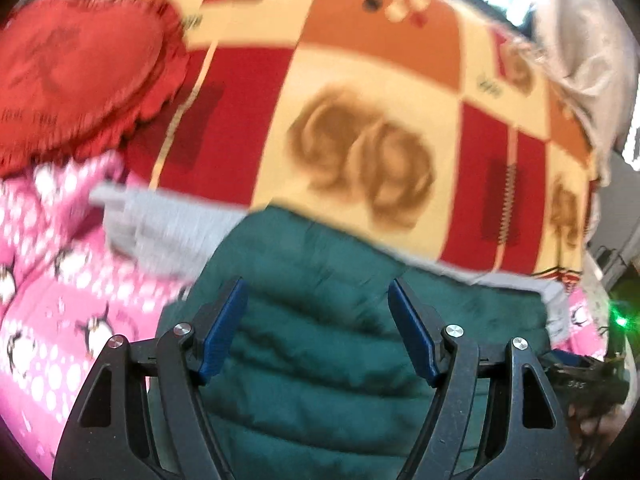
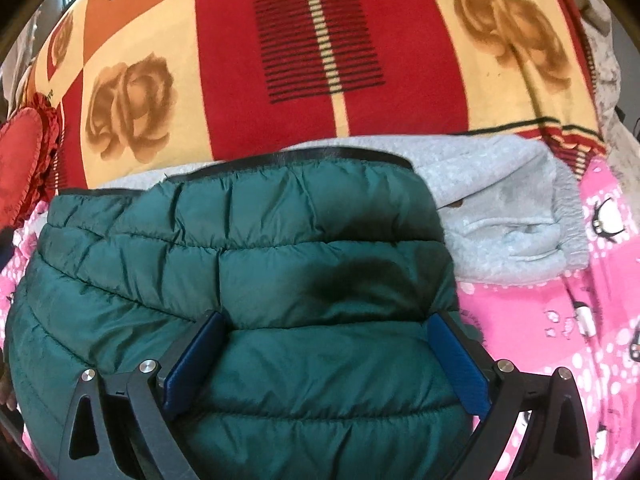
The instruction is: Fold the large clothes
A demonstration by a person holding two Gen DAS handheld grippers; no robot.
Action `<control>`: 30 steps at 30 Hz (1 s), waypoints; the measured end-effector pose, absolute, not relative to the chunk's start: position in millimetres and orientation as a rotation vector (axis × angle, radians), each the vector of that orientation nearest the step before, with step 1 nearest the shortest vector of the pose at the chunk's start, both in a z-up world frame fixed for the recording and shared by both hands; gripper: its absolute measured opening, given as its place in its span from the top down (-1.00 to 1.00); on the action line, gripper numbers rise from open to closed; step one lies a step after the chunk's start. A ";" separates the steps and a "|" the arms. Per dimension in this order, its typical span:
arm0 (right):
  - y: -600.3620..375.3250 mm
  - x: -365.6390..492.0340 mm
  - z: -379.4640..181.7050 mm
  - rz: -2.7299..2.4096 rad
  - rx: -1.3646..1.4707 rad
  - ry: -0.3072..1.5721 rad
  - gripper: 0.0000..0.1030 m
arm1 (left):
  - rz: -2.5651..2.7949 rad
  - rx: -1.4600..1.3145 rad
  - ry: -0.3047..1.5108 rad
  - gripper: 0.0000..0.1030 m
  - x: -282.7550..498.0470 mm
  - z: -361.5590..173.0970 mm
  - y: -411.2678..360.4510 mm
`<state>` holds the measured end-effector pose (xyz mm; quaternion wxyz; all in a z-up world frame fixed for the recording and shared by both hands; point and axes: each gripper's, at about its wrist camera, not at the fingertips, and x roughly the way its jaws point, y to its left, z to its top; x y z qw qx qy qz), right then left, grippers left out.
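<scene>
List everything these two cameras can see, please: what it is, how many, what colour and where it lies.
Quilted jacket: one, dark green, nearest the cameras, lying on the grey garment and the pink blanket.
Grey garment: one, light grey fleece, under and behind the jacket.
Penguin blanket: one, pink with white dots, under the clothes on both sides.
Patterned blanket: one, red, cream and orange with brown roses, beyond the clothes.
Heart cushion: one, red with a frilled edge, at the far left.
Left hand-held gripper: one, black with blue pads, jaws apart over the jacket.
Right hand-held gripper: one, black with blue pads, jaws apart around a jacket fold.
</scene>
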<state>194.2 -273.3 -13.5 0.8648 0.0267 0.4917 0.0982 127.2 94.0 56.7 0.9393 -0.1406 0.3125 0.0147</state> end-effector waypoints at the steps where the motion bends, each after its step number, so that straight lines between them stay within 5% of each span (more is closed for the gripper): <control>1: -274.7 189.5 -6.4 0.209 0.076 1.007 -0.95 | 0.005 -0.273 0.637 -0.42 128.0 58.7 89.5; 8: -258.3 157.4 22.7 0.357 0.142 0.901 -0.96 | -0.042 -0.174 0.894 -0.43 151.8 19.0 68.8; 30: -232.2 162.6 -14.9 0.360 -0.002 0.971 -1.00 | -0.038 -0.161 0.891 -0.55 147.7 5.8 65.4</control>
